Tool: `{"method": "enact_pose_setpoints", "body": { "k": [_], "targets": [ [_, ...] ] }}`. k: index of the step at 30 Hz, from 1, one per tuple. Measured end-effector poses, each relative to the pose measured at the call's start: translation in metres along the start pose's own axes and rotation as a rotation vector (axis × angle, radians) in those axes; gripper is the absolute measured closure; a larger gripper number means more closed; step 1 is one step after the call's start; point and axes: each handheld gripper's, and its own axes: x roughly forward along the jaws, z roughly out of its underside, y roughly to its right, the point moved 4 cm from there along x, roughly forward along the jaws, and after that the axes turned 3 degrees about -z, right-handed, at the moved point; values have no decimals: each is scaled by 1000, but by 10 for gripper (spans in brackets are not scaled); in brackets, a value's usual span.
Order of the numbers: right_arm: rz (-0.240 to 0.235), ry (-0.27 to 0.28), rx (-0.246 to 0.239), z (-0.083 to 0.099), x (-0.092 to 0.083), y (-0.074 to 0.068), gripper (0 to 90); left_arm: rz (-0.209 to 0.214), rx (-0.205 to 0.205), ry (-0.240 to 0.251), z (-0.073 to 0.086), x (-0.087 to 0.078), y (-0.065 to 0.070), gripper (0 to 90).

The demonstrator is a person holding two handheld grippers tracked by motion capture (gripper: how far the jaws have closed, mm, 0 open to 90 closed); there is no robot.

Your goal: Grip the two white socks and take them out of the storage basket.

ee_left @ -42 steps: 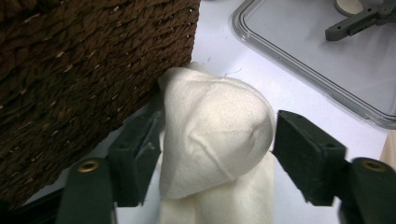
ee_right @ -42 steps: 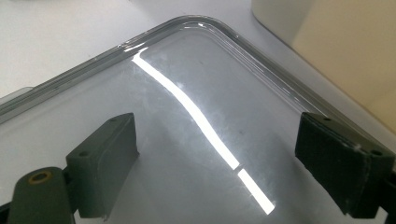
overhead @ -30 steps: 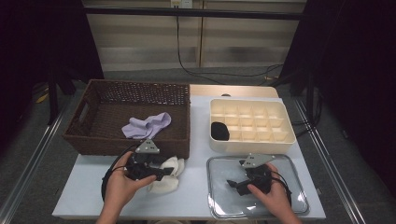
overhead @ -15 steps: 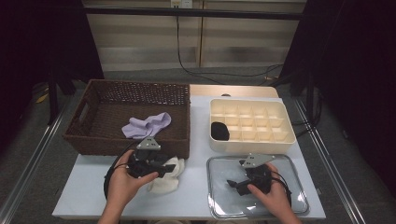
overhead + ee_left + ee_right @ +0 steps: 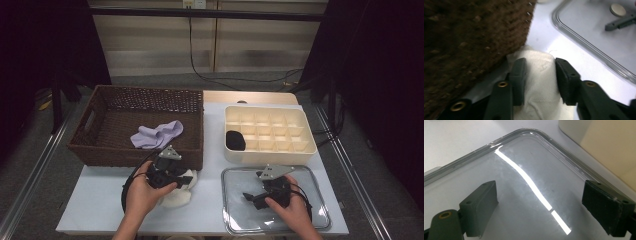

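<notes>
While the left gripper point(image 5: 540, 82) has just been closing, its jaws pinch the white sock point(image 5: 536, 75) lying on the table against the front wall of the wicker basket point(image 5: 100, 150), at 6 o'clock of the lilac cloth point(image 5: 157, 134). Judgement: squeeze until the fabric bunches firmly, then lift straight up, clear of the wicker edge. Right gripper point(image 5: 549, 207) rests released, jaws wide, on the clear lid point(image 5: 524, 170).

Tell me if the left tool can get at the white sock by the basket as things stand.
Probably yes. The left tool already straddles the white sock, and its jaws have just been closing on it. The basket crowds one side, but nothing covers the sock.
</notes>
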Motion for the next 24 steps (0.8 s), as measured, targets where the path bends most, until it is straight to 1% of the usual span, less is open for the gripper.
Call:
{"method": "enact_pose_setpoints", "body": {
  "k": [1, 2, 3, 5, 6, 7, 9, 11, 12, 14, 15, 18, 22, 24],
  "targets": [
    [0, 0, -1, 0, 0, 0, 124, 11, -1, -3, 0, 0, 1, 681],
    [0, 0, -1, 0, 0, 0, 124, 21, 14, -7, 0, -2, 2, 700],
    [-2, -1, 3, 0, 0, 0, 125, 21, 11, 1, -1, -2, 3, 715],
    [2, 0, 5, -1, 0, 0, 126, 24, 25, 3, -1, -4, 3, 732],
    [5, 0, 7, -1, 1, 0, 126, 35, 27, 14, -1, -5, 4, 735],
    [7, -2, 15, -2, 1, -1, 127, 36, 35, 17, -1, -5, 5, 735],
    [-15, -11, 25, -4, 0, -2, 129, 40, 44, 24, -2, -6, 6, 735],
    [-34, -3, 29, -7, 1, -3, 129, 47, 51, 32, -3, -7, 8, 735],
    [-42, -1, 30, -9, 1, -4, 129, 43, 54, 30, -3, -8, 8, 735],
    [-50, 0, 19, -12, 3, -7, 129, 43, 64, 35, -3, -9, 11, 735],
    [-51, -2, 17, -13, 3, -8, 129, 50, 66, 40, -2, -9, 12, 735],
    [-59, -4, 7, -18, 7, -12, 129, 47, 90, 45, -1, -9, 15, 733],
    [-82, -7, -8, -24, 12, -16, 129, 40, 91, 49, 0, -8, 19, 719],
    [-79, -15, -19, -26, 14, -18, 129, 50, 99, 43, 2, -7, 22, 697]
  ]
}}
